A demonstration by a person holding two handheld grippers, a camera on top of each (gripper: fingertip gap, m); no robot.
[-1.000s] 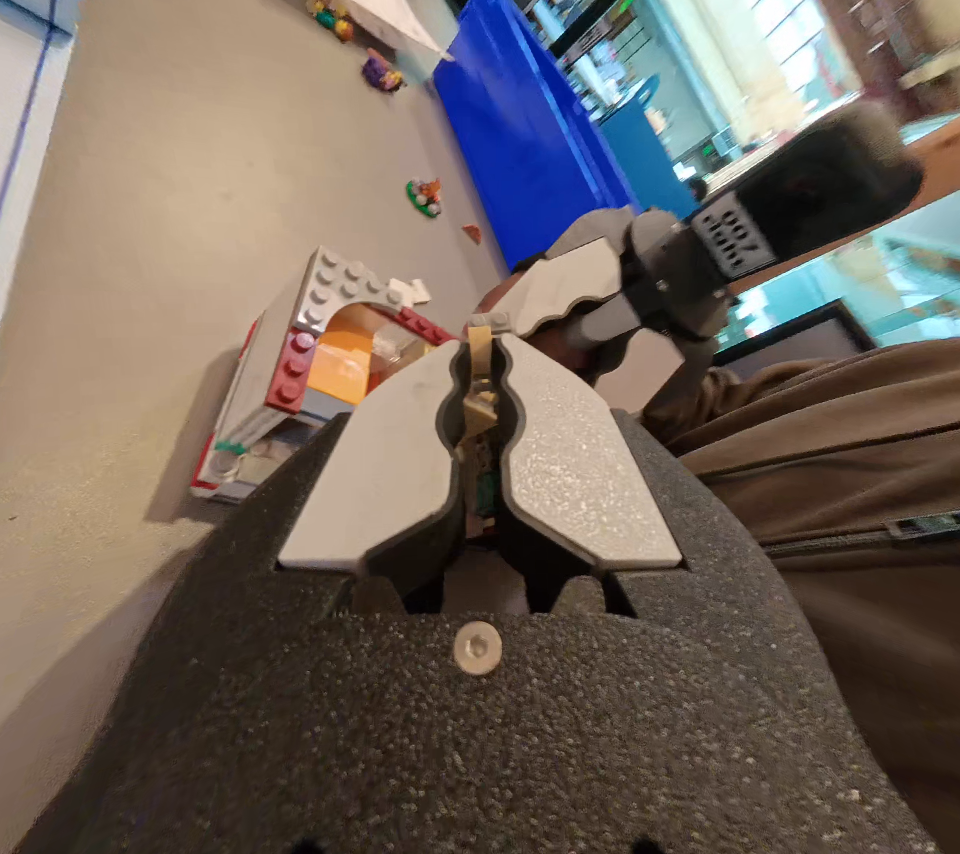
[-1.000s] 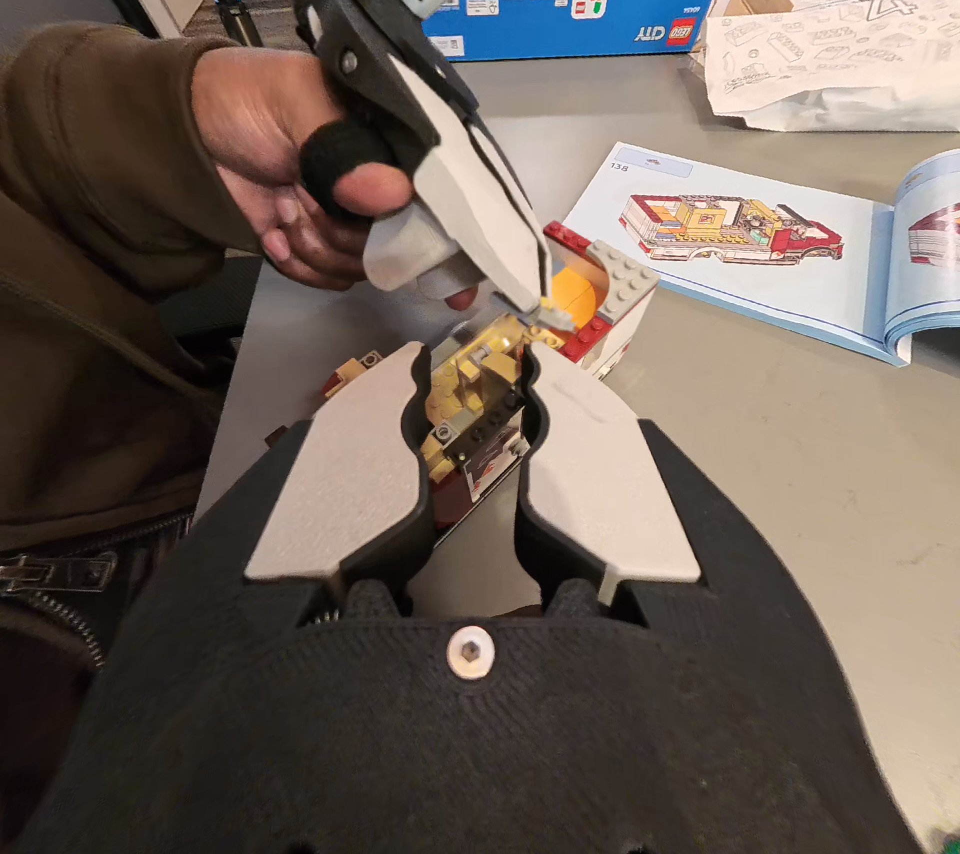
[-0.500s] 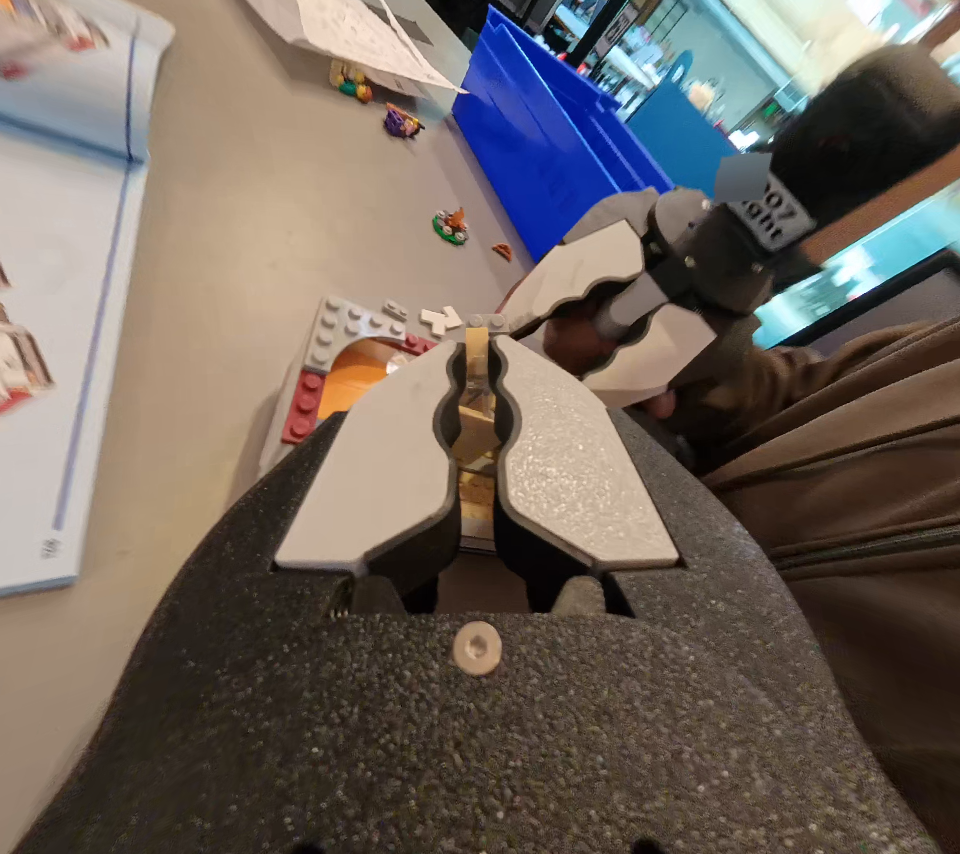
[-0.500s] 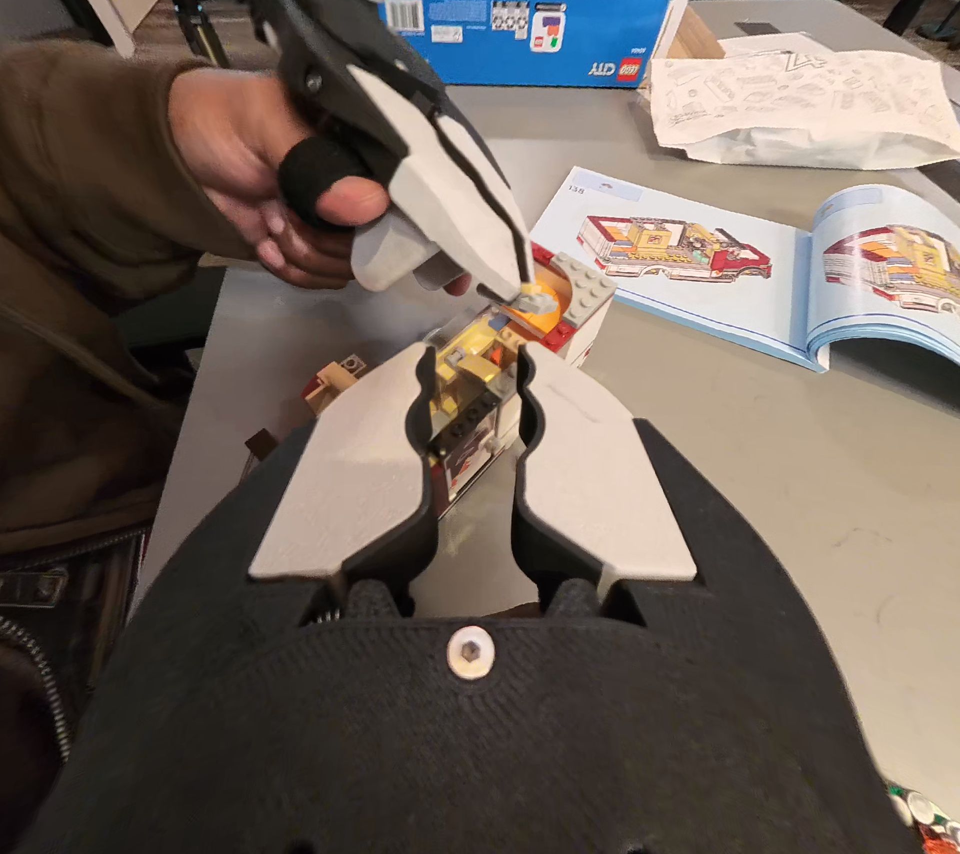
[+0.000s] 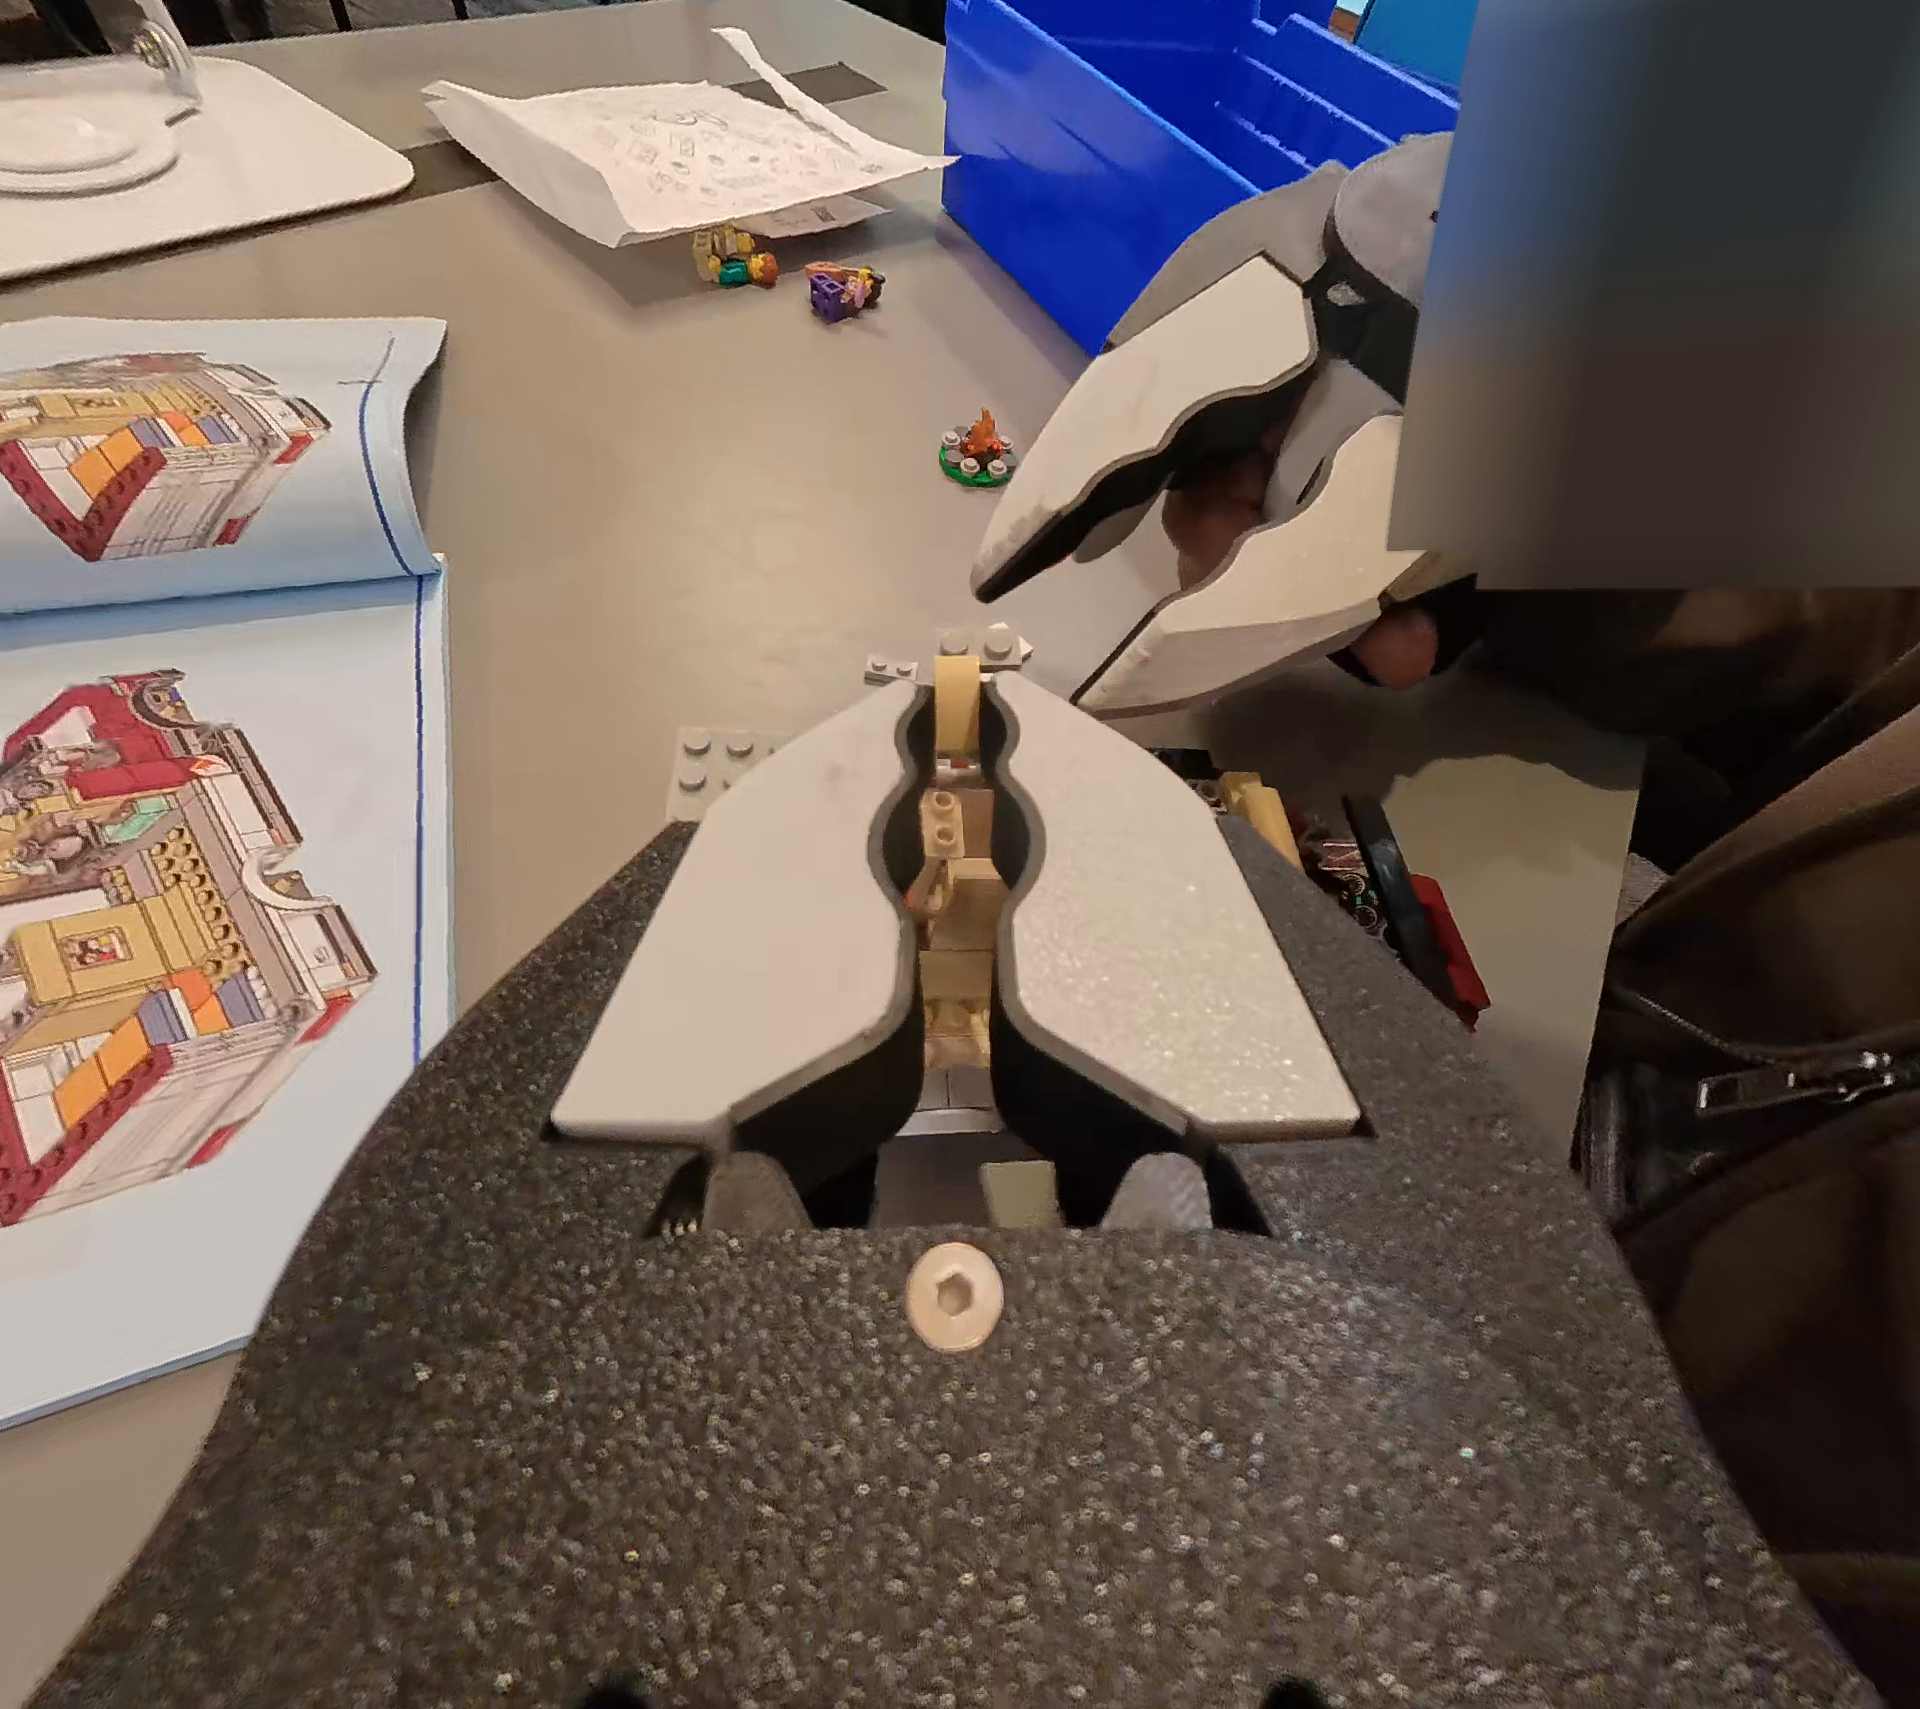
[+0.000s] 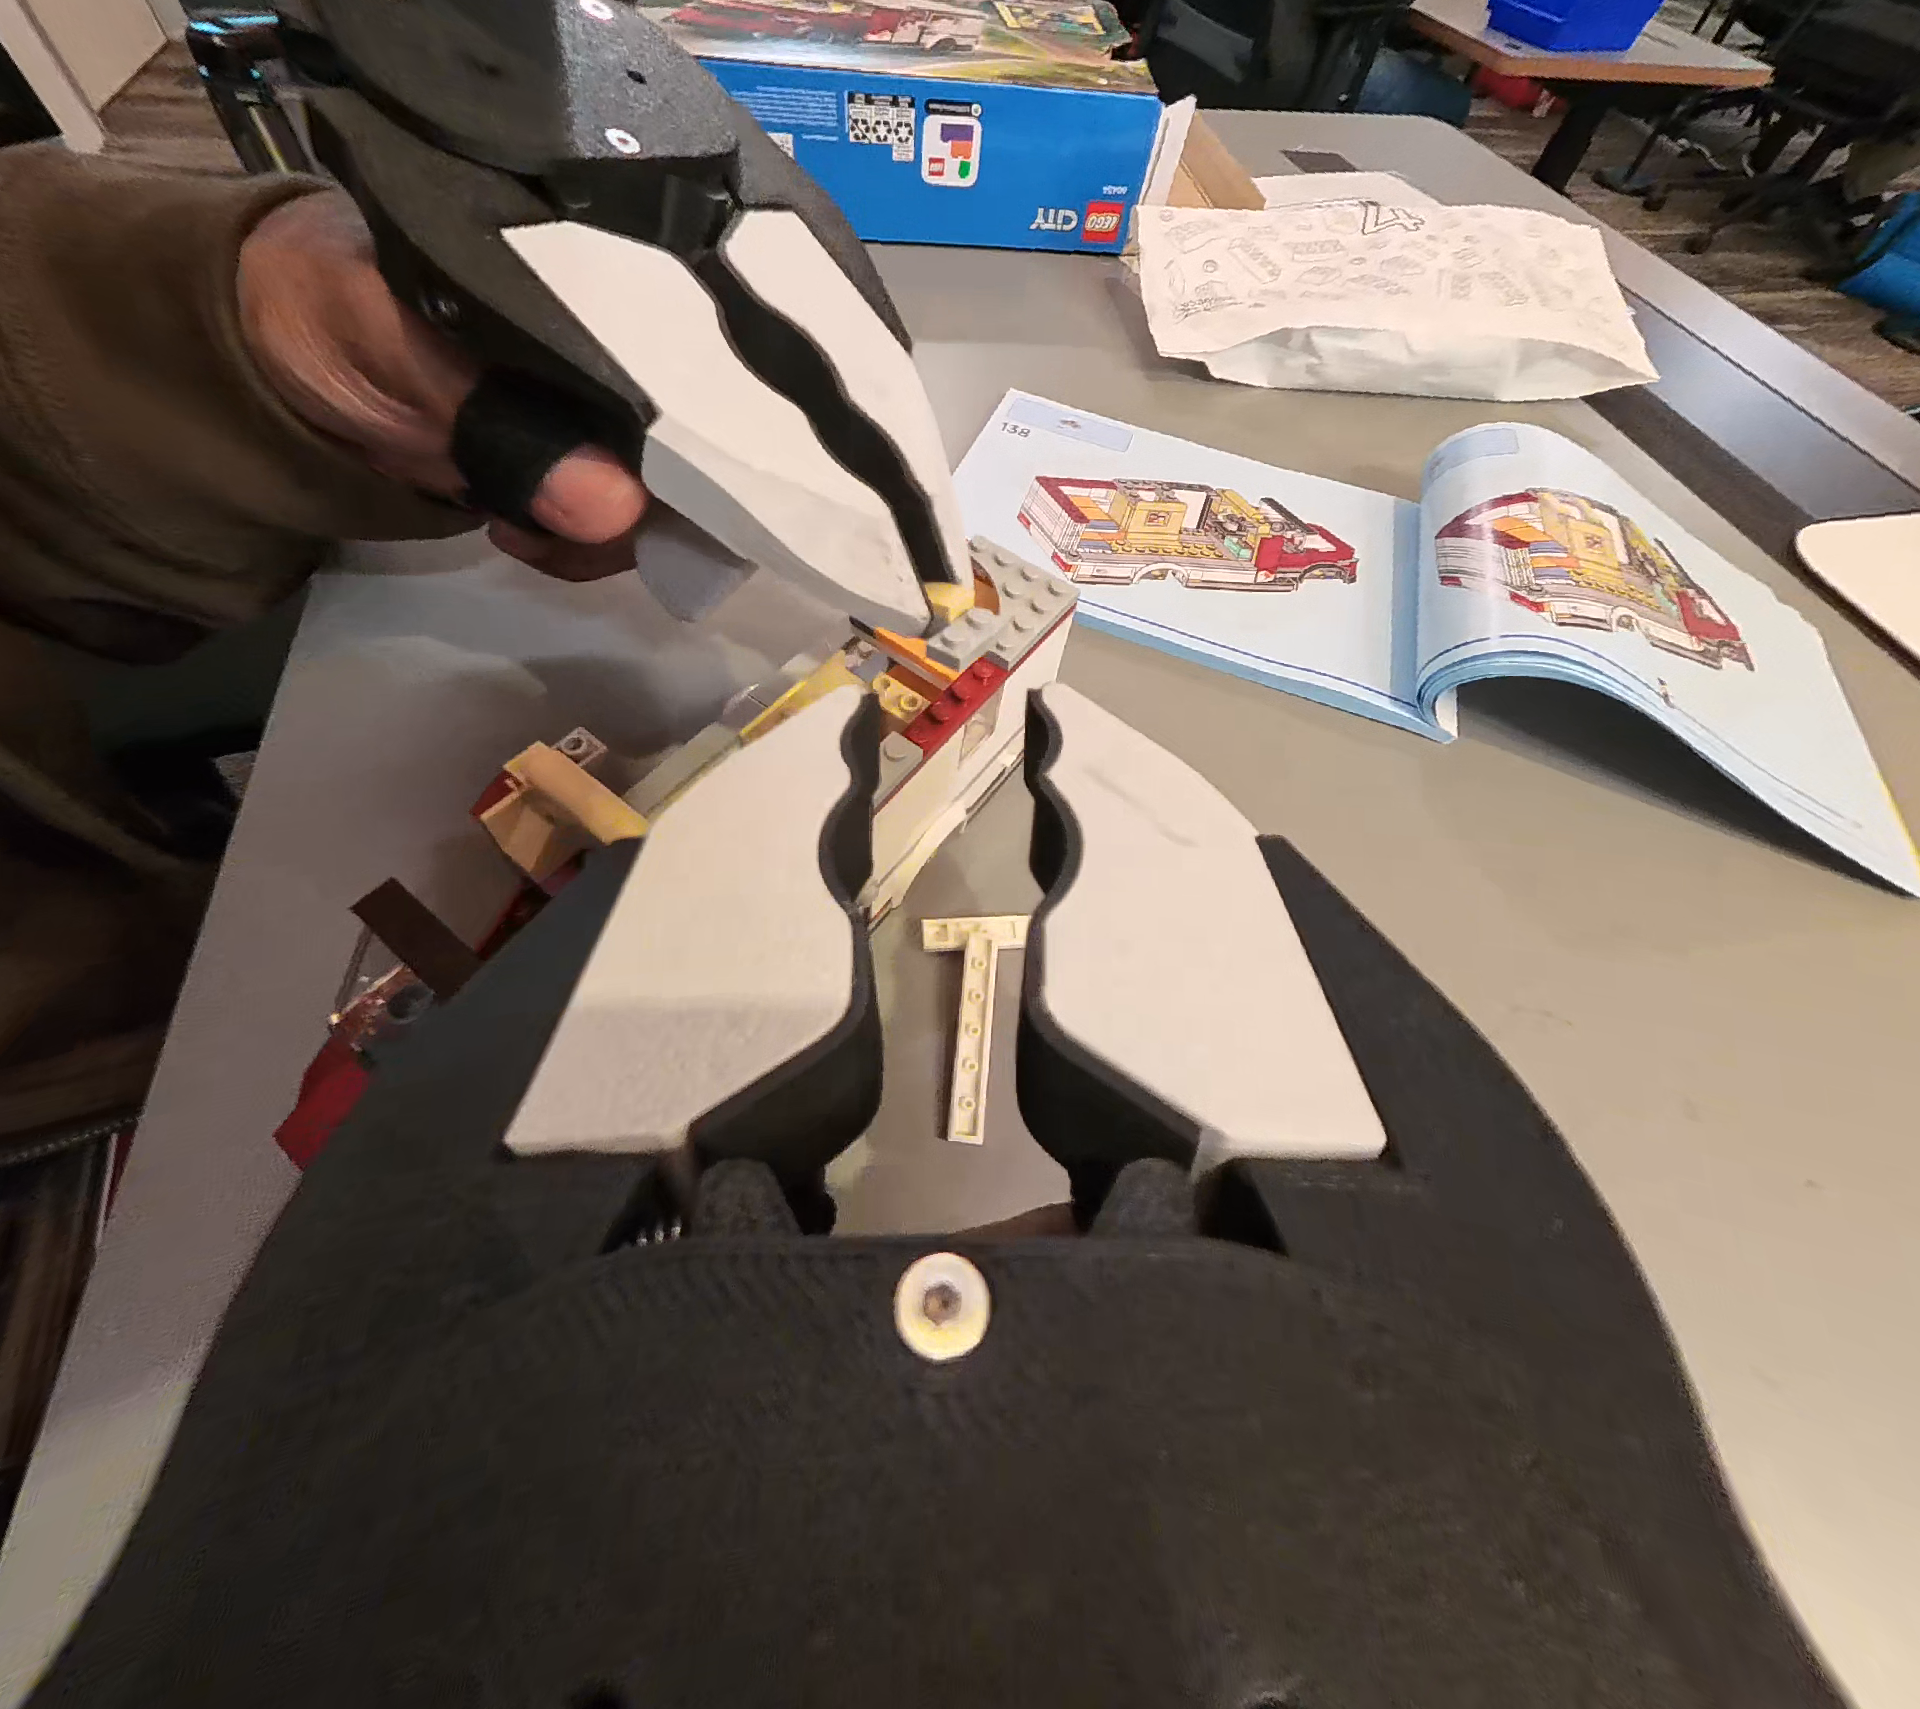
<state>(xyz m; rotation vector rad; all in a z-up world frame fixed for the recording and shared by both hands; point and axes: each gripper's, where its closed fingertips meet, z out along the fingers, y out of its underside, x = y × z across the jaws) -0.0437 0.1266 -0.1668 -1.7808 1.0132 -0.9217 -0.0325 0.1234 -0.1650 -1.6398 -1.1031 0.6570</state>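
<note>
Two grippers worked one brick model (image 6: 977,672). My left gripper (image 5: 956,698) pinched a tan piece (image 5: 956,703) at its tips, as a second earlier. My right gripper (image 6: 945,724) had backed off, jaws apart and empty; a white T-shaped piece (image 6: 977,1015) lay below them.

We see even, bright indoor light, soft shadows on the matte grey worktop (image 6: 1351,880), wide-angle bending at edges, slight motion blur, and a smeared patch upper right.
</note>
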